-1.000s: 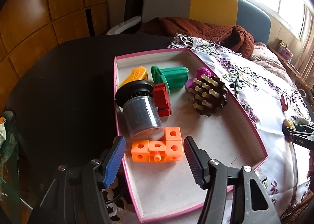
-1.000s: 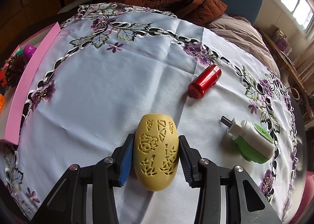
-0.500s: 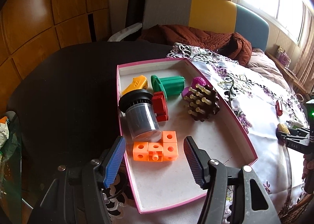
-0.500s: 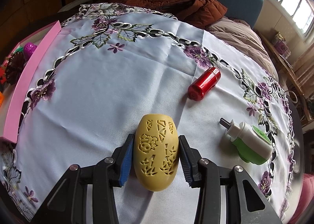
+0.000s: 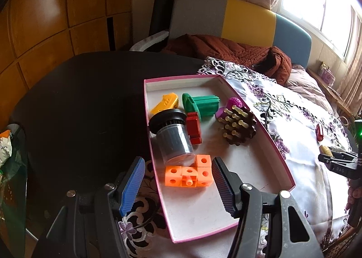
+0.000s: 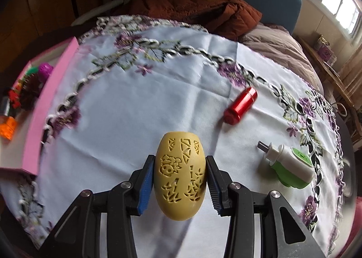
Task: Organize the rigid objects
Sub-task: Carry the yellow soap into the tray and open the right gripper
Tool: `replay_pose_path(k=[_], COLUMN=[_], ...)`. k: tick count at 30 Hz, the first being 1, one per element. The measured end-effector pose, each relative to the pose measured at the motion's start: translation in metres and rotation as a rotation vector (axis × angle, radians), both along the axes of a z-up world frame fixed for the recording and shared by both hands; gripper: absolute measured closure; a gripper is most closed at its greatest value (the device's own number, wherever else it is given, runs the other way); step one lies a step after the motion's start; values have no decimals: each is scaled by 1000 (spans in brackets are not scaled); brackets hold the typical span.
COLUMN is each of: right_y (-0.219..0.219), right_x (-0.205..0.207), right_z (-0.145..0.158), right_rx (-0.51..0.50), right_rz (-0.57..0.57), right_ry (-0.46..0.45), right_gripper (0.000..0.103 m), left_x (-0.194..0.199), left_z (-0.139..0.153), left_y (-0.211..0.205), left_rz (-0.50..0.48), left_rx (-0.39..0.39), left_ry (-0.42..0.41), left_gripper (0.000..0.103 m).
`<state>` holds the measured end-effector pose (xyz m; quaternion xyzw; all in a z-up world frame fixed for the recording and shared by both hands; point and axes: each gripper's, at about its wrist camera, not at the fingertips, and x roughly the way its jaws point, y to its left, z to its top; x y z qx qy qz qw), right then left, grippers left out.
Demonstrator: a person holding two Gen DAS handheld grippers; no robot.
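Your left tool (image 5: 176, 182) sits at the bottom centre of its view, fingers spread apart and gripping nothing, tips just short of the orange interlocking plastic cubes (image 5: 189, 173). Those cubes lie in the near half of the shallow pink-rimmed white cardboard tray (image 5: 281, 163), beside the grey cylindrical jar with a black lid (image 5: 173, 138), which lies on its side.

In your right wrist view the same tray occupies the left edge. At bottom centre your right tool (image 6: 179, 181) is clamped on the yellow egg-shaped carved plastic shell (image 6: 179, 174), blue pads pressed against both flanks, over the white embroidered tablecloth (image 6: 135, 108). Right of centre lies the red metal cylinder (image 6: 241, 105); at lower right, the green-and-white plug-in device (image 6: 288, 165).
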<state>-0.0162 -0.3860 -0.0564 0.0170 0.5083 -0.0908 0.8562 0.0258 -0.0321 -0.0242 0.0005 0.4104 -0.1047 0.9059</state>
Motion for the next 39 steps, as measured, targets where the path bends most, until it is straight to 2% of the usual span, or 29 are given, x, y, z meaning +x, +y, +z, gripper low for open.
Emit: replay_pose_path(k=[9, 15, 21, 27, 30, 34, 39], right_y=[77, 140, 188, 217, 228, 238, 236], right_x=[11, 21, 38, 67, 77, 84, 81], right_z=[53, 68, 57, 24, 11, -7, -4], right_rx=[106, 171, 203, 225, 251, 202, 210], right_rz=[153, 301, 379, 374, 373, 362, 364], right_ry=[-141, -164, -116, -25, -16, 5, -16], right_gripper=[59, 59, 59, 59, 59, 58, 55], left_x=[0, 1, 1, 4, 4, 5, 5], left_z=[-2, -3, -4, -8, -11, -14, -16], left_y=[12, 24, 40, 50, 50, 49, 49], left_rz=[28, 53, 91, 117, 114, 108, 109], left_rx=[-22, -35, -46, -56, -55, -55, -56], left_ry=[1, 2, 6, 16, 21, 30, 35], left_gripper=[41, 41, 41, 41, 41, 41, 41])
